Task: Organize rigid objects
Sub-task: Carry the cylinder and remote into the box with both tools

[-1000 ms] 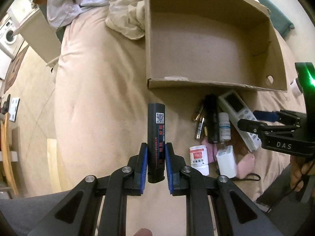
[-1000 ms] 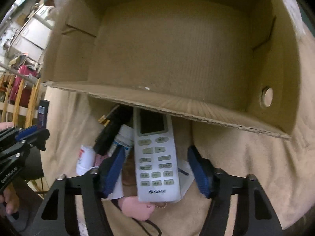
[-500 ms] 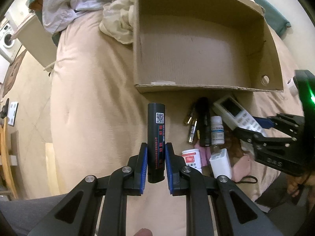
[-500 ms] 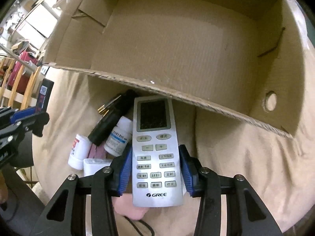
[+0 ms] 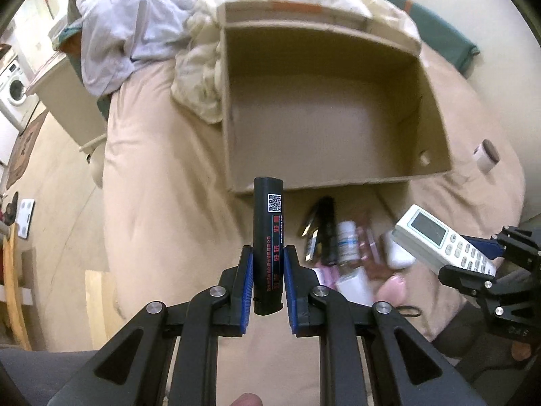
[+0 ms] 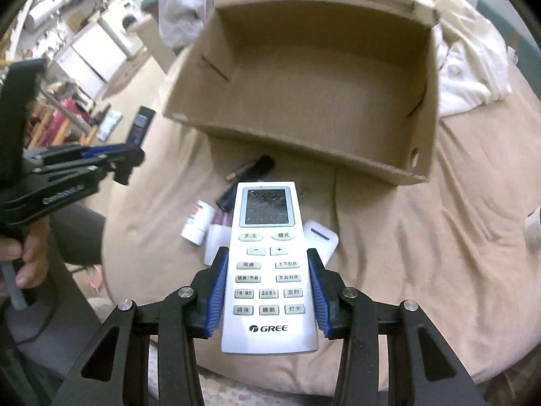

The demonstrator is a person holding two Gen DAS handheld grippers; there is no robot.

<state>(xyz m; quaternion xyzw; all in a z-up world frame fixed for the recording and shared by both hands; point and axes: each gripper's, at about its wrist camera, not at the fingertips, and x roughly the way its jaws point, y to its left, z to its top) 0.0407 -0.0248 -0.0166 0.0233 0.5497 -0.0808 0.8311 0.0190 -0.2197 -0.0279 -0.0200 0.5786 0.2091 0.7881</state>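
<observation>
In the left wrist view we see our left hand-held gripper clenched on a black cylinder with a QR code and red lettering; the cylinder stands upright at the centre of the frame, its top overlapping the near wall of the cardboard box. The box sits open on a beige bed and fills the upper middle of the frame; we can see nothing inside it. Crumpled pale bedding lies against its left wall.

In the right wrist view our right hand-held gripper is grasping a white GREE remote control, the blue pads pressed against its long sides; the remote runs from the lower centre up toward the box, screen end away from us. It is held clear of the bed.

Below the near wall of the box, at the centre of that view, a small heap stays on the bed: a dark flashlight, a white pill bottle to its lower left, and a white charger just right of the remote. A roll of tape lies at the right edge, well apart from the heap. A person's hand grips the other gripper's handle at the left edge
</observation>
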